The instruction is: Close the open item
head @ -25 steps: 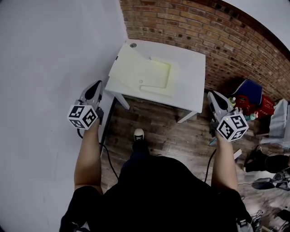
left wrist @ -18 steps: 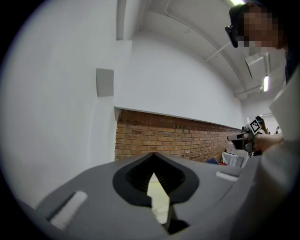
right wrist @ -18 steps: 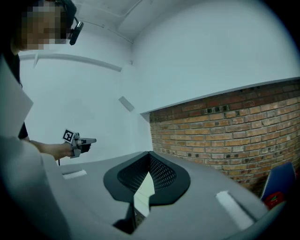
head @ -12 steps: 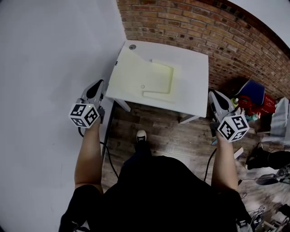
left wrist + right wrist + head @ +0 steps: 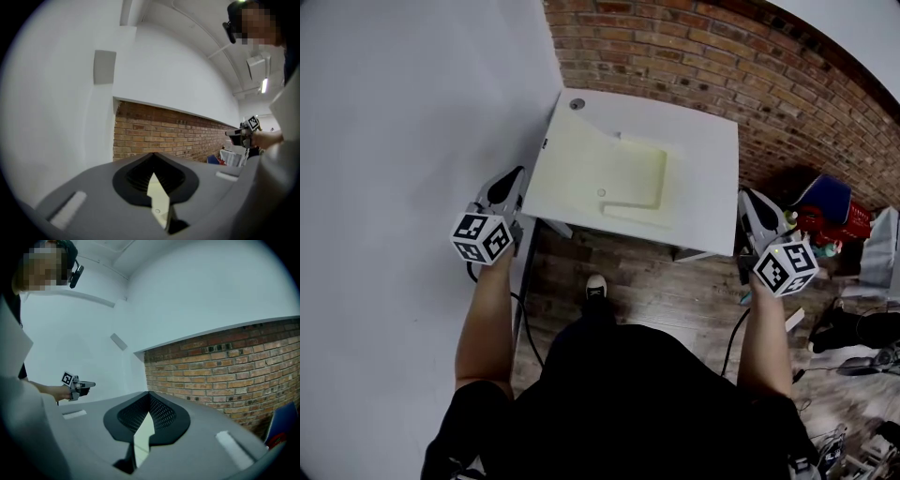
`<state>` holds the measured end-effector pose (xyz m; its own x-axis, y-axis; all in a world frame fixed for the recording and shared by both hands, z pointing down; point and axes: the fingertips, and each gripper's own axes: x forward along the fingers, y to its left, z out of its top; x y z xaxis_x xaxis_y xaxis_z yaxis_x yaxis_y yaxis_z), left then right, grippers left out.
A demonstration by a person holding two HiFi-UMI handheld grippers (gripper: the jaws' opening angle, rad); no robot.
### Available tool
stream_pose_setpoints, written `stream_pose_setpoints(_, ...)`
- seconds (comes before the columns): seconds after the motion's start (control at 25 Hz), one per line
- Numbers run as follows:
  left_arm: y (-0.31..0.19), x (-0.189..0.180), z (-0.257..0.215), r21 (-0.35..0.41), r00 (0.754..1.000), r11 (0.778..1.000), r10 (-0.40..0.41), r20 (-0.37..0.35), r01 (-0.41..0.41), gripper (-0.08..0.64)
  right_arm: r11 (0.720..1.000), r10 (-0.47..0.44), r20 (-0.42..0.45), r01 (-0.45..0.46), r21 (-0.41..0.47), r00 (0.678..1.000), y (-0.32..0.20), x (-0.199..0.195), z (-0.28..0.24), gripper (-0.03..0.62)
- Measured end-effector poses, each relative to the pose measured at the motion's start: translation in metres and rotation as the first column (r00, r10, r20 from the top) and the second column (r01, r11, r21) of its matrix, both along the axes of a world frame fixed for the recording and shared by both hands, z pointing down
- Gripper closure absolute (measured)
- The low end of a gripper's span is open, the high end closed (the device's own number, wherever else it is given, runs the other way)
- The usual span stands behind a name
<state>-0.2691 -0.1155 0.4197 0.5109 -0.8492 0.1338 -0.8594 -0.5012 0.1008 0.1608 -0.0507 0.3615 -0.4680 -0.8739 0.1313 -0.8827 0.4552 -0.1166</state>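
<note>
A pale yellow flat folder lies open on the white table, its flap spread to the right and a small snap button showing near the front. My left gripper hovers off the table's left front corner, shut and holding nothing. My right gripper hangs off the table's right front corner, also shut and holding nothing. In the left gripper view the jaws meet at a point, and the same holds in the right gripper view. Both grippers stay clear of the folder.
A brick wall runs behind the table and a white wall stands at the left. Blue and red clutter sits on the wooden floor at the right. Cables trail down by my legs, and my shoe is under the table's front edge.
The table and folder have drawn nearer and lower in the head view. Both grippers now sit closer to the table's front corners, and both have stayed shut.
</note>
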Motion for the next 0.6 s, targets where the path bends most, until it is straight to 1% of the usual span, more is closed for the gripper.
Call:
stream_pose_setpoints(0.32, -0.042, -0.015, 0.004, -0.006, 0.999, 0.999, 0.040, -0.001, -0.040, 0.557, 1.000, 0.022, -0.007, -0.022, -0.008, 1.000, -0.033, -0.021, 0.001, 0.589)
stream_pose_setpoints(0.6, -0.072, -0.031, 0.008, -0.005, 0.998, 0.998, 0.065, -0.016, -0.065, 0.557, 0.999, 0.043, -0.018, -0.043, -0.015, 0.999, -0.054, -0.039, -0.003, 0.589)
